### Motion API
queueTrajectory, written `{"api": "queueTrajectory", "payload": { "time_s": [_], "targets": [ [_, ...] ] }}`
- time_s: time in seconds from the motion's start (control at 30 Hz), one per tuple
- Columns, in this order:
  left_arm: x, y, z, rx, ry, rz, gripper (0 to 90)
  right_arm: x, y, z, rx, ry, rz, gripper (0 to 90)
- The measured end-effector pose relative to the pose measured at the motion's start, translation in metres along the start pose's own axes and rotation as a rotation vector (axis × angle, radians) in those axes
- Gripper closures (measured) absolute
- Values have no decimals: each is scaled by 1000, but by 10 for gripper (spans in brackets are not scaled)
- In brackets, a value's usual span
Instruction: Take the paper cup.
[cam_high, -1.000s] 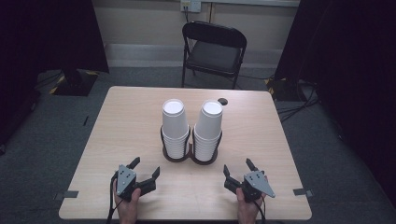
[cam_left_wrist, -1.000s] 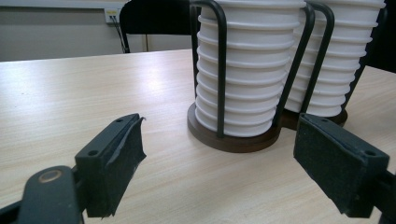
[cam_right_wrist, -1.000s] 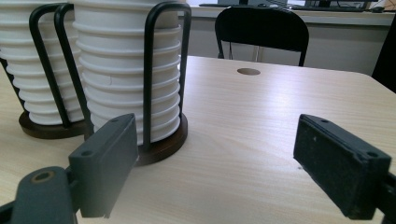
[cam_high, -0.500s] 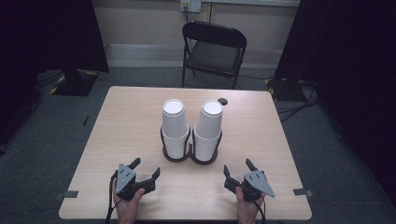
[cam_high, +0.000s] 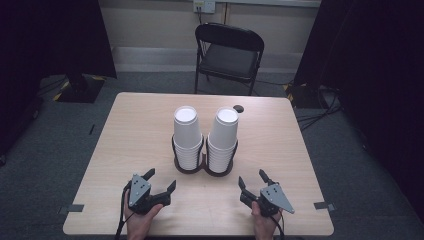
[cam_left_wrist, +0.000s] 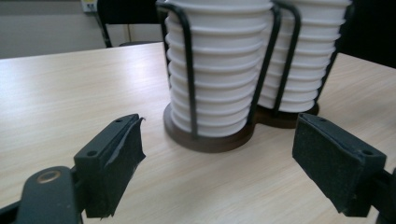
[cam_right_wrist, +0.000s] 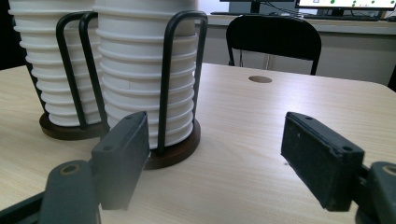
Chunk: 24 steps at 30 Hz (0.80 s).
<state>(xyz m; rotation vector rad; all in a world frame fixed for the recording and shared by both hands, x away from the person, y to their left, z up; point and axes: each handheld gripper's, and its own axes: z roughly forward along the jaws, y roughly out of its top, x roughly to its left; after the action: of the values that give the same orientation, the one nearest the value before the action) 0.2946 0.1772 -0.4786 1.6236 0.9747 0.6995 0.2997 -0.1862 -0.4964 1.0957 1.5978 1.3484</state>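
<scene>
With both grippers resting low at the near edge of the table (cam_high: 125, 120), I see two stacks of white cups in a dark twin-ring holder (cam_high: 204, 167) at mid-table, well apart from either tool. Left stack (cam_high: 187, 135) and right stack (cam_high: 223, 137) sit upright, side by side. Left gripper (cam_high: 161, 181) jaws spread, nothing between them. Right gripper (cam_high: 253, 179) jaws also spread and bare, though they have just been closing a bit. Black chair (cam_high: 229, 52) beyond the far edge.

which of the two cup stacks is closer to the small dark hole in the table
The right cup stack, on the right hand-held gripper's side; the hole lies just behind it, while the left cup stack stands farther away.
</scene>
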Motion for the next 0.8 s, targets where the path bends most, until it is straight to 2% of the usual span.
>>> {"api": "queueTrajectory", "payload": {
  "time_s": [0.1, 0.23, 0.37, 0.4, 0.6, 0.63, 0.8],
  "targets": [
    [-4, 6, 1, -12, -14, 2, 161, -3, 0, 1, 8, 18, 22, 224],
    [-5, 13, 2, -20, -40, 5, 180, -4, 1, 2, 17, 9, 33, 210],
    [-12, 22, 5, -30, -68, 24, 180, -5, 1, 2, 27, 0, 51, 167],
    [-13, 24, 6, -25, -77, 37, 180, -5, 1, 2, 24, 2, 53, 157],
    [-20, 33, 12, -31, -117, 50, 180, -5, 1, 2, 30, -16, 56, 136],
    [-22, 35, 12, -27, -124, 42, 180, -5, 1, 2, 30, -17, 57, 136],
    [-26, 44, 15, -35, -160, 63, 195, -5, 1, 2, 26, -19, 61, 136]
  ]
}}
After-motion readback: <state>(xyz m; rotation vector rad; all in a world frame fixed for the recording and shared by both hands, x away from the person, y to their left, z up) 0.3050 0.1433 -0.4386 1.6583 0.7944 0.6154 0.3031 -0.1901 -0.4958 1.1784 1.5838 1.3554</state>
